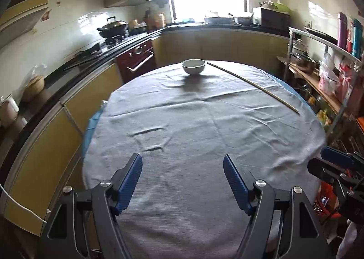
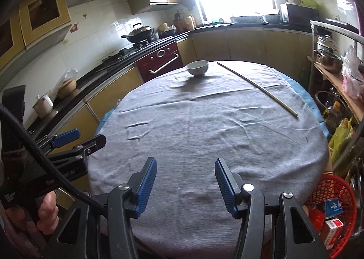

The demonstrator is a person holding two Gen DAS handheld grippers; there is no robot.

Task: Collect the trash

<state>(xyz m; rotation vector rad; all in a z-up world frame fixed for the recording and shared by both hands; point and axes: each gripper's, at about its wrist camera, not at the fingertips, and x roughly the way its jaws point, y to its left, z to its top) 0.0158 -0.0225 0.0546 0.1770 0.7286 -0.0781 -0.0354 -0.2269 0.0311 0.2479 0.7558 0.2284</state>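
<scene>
Grey cloth covers a round table (image 1: 204,127) in a yellow-cupboard kitchen, and both claws hang over its near edge, pointing down and forward across it.

Little is left on the cloth. A white bowl (image 1: 193,66) stands upright at the far side, straight ahead of the left claw (image 1: 182,181). A long, thin, pale stick (image 1: 252,85) lies flat to the right of the bowl. Its long axis runs diagonally, from a far end just beside the bowl towards the right rim of the table, so its near end lies ahead and to the right of both claws. Both things are well apart from the claws.

A red plastic basket (image 2: 334,193) sits below the table edge at the lower right of the right wrist view, with small cartons in it. It is likely where the trash goes, so the stick looks like the piece still to be collected. The right claw (image 2: 185,182) is on that side and seems the nearer hand for it. A grip would probably work best across the stick, not along it.

The left claw's blue pads (image 1: 130,181) stand wide apart with nothing between them. The right claw's pads (image 2: 146,181) are also apart, a little narrower, empty, touching nothing. A hand (image 2: 46,215) grips the left tool's handle.
</scene>
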